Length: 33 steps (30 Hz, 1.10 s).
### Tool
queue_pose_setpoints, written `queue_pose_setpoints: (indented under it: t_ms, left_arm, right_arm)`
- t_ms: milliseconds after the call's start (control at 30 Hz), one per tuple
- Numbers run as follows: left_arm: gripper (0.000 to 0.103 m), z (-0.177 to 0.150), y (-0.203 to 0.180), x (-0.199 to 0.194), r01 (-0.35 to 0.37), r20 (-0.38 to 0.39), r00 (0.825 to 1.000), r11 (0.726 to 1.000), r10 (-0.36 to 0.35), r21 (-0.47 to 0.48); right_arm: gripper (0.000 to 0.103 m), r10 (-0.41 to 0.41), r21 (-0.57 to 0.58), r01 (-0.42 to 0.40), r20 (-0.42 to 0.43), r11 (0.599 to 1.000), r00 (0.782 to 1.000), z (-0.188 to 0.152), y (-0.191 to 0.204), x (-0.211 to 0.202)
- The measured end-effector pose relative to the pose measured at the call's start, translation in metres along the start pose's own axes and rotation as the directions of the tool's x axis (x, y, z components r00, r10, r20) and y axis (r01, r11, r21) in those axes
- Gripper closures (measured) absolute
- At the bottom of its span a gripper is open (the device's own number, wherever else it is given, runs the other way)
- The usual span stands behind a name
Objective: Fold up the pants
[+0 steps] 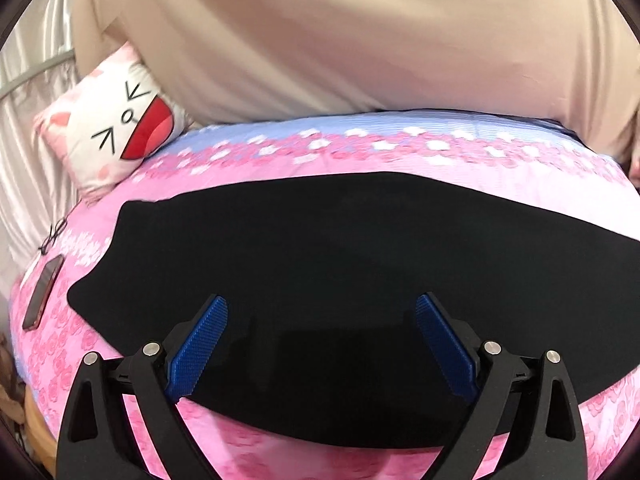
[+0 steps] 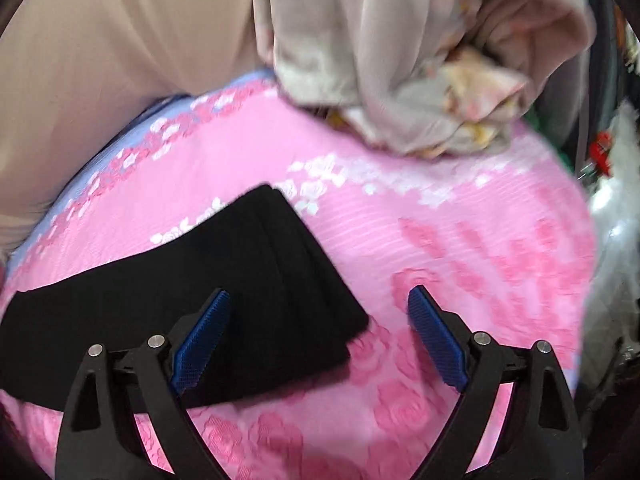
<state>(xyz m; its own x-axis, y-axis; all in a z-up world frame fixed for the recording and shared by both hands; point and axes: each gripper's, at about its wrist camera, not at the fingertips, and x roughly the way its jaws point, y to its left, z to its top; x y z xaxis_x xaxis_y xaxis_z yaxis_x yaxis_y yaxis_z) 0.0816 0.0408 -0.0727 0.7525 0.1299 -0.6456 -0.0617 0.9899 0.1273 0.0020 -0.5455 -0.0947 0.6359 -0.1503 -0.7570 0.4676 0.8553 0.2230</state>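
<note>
Left wrist view: both grippers tilt down over black pants (image 1: 320,272), jaws wide, empty.

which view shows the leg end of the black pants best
The right wrist view: the black pants end there in a squared, layered hem lying flat on the pink bedsheet. The left wrist view shows only their wide middle stretch, with the far end cut off at the frame edge.

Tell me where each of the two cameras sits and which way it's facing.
Left wrist: on the left gripper, looking down at the black pants on the pink bedspread; its open fingers show.
Right wrist: on the right gripper, angled down at the pants' end; its open fingers show.
Shared: the pants and bedspread.
</note>
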Motion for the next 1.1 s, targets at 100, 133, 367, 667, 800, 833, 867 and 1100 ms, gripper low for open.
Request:
queue_pose_setpoints:
  t_ms: [100, 133, 367, 667, 800, 833, 867, 1100]
  left_arm:
    - [0.009, -0.001, -0.007, 0.006, 0.016, -0.029, 0.999, 1.000, -0.016, 0.004]
    - [0.009, -0.002, -0.008, 0.010, 0.027, -0.054, 0.998, 1.000, -0.027, -0.005]
    - [0.009, -0.006, -0.004, 0.027, 0.078, -0.142, 0.986, 0.996, -0.085, -0.051]
    - [0.009, -0.009, 0.000, 0.031, 0.121, -0.164, 0.977, 0.990, -0.133, -0.077]
    - [0.009, -0.008, 0.003, 0.030, 0.138, -0.159, 0.975, 0.986, -0.152, -0.094]
    - [0.009, -0.008, 0.004, 0.030, 0.145, -0.156, 0.975, 0.984, -0.159, -0.100]
    - [0.009, -0.008, 0.006, 0.029, 0.154, -0.150, 0.974, 0.982, -0.170, -0.111]
    - [0.009, -0.005, 0.024, 0.018, 0.198, -0.091, 0.972, 0.964, -0.216, -0.178]
  right_arm:
    - [0.015, 0.051, -0.032, -0.051, -0.012, 0.998, 0.999, 0.005, 0.003, 0.003]
    - [0.017, 0.054, -0.036, -0.054, -0.013, 0.998, 0.998, 0.006, 0.005, 0.004]
    - [0.068, 0.118, -0.025, -0.118, -0.014, 0.993, 0.993, 0.010, 0.006, 0.009]
    - [0.084, 0.255, 0.073, -0.256, 0.012, 0.964, 0.967, 0.009, 0.017, -0.005]
    - [0.085, 0.379, 0.073, -0.380, 0.025, 0.922, 0.925, 0.017, 0.053, -0.025]
    - [0.085, 0.400, 0.064, -0.401, 0.024, 0.914, 0.916, 0.018, 0.063, -0.029]
    - [0.085, 0.438, 0.050, -0.438, 0.012, 0.898, 0.899, 0.019, 0.081, -0.033]
    - [0.085, 0.564, -0.109, -0.574, -0.113, 0.811, 0.818, 0.010, 0.229, -0.041]
